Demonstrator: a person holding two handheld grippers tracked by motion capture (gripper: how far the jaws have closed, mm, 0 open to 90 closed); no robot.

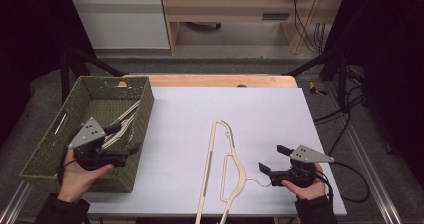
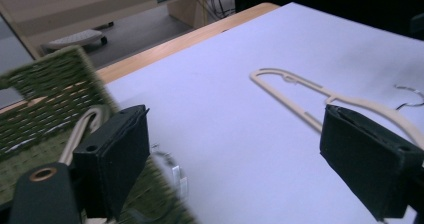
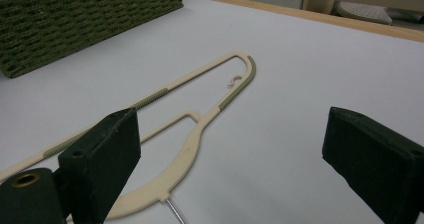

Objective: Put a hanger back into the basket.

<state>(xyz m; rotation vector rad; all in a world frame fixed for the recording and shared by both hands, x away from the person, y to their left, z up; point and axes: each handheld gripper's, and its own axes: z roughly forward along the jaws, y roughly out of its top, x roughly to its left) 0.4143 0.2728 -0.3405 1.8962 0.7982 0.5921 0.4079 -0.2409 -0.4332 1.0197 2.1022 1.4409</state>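
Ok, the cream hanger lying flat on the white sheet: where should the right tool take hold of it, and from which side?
Probably at the thick curved neck of the cream hanger, beside its metal hook. It is the part nearest the open right tool, and broader than the thin bars. Since the hanger lies flat on the white sheet, come down from above, jaws straddling the neck.

The high view looks forward and down over the bench point(image 1: 175, 134); both gripper views sit low, seemingly close, sharing the cream hanger point(image 1: 227, 169).
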